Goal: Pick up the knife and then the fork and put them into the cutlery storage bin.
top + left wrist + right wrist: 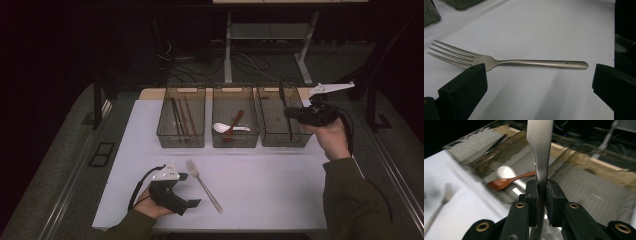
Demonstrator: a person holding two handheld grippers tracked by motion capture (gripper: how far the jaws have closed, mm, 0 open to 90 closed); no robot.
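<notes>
Silver metal fork [204, 185] flat on white table [270, 195], tines toward bins, handle toward table's near edge. Left gripper [186, 189] just beside it, jaws spread wide, fork's long axis lying crosswise ahead of them in left gripper view [506, 61]. Middle clear plastic bin [235, 142] holds spoons. Right gripper [288, 114] over right clear bin [280, 140], pinching slim steel utensil [541, 157]; left hand nearer fork.

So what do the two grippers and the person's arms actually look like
Both grippers are black handheld units with two blocky black jaws. The left gripper carries a pale grey three-cornered plate on top, and a black cable loops from it. The right gripper has the same plate, a black cable, and brass-coloured rivets at its jaw links. Both forearms wear dark olive-green sleeves.
</notes>
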